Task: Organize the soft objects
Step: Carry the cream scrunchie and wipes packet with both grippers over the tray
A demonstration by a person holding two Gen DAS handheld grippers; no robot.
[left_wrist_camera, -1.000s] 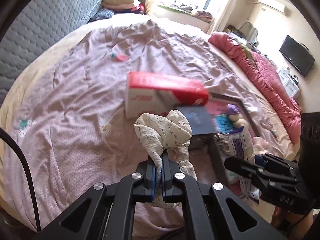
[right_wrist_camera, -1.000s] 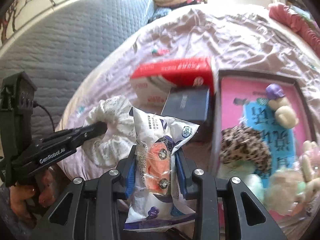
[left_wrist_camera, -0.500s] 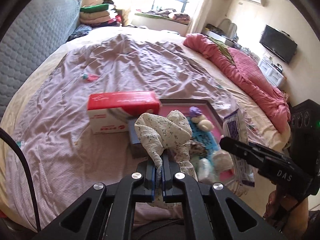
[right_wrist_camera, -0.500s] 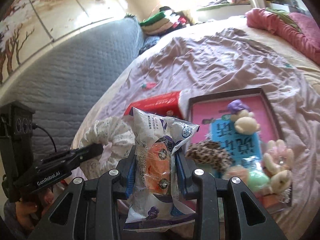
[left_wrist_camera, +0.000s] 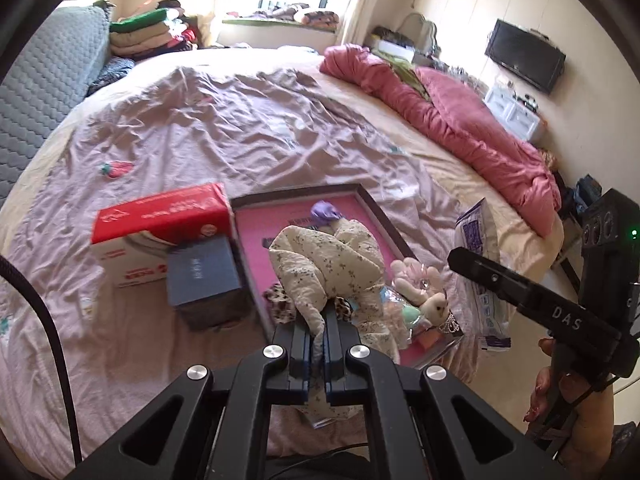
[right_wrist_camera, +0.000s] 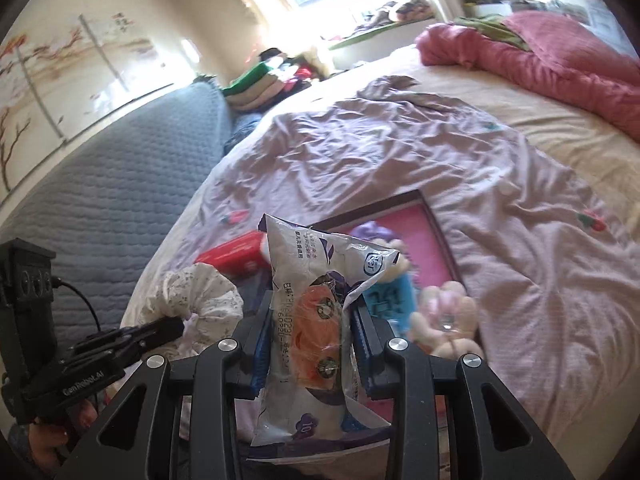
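My left gripper [left_wrist_camera: 319,330] is shut on a cream floral cloth scrunchie [left_wrist_camera: 326,264] and holds it above the near end of a pink tray [left_wrist_camera: 256,236]; it also shows in the right wrist view [right_wrist_camera: 200,300]. My right gripper [right_wrist_camera: 310,320] is shut on a white and purple plastic packet [right_wrist_camera: 312,320] with orange items inside; the packet also shows in the left wrist view [left_wrist_camera: 478,280], right of the tray. The tray [right_wrist_camera: 436,232] holds a purple toy [left_wrist_camera: 326,211], a leopard scrunchie [left_wrist_camera: 280,302] and pale plush toys [left_wrist_camera: 424,292].
A red and white box [left_wrist_camera: 160,232] and a dark blue box [left_wrist_camera: 204,280] lie left of the tray on the wrinkled pink sheet [left_wrist_camera: 240,128]. A red quilt [left_wrist_camera: 460,120] lies along the bed's right side. A grey headboard [right_wrist_camera: 100,200] is at the left.
Both grippers have lifted and pulled back from the bed with their loads still held. The tray and boxes now look smaller and lower in both views.
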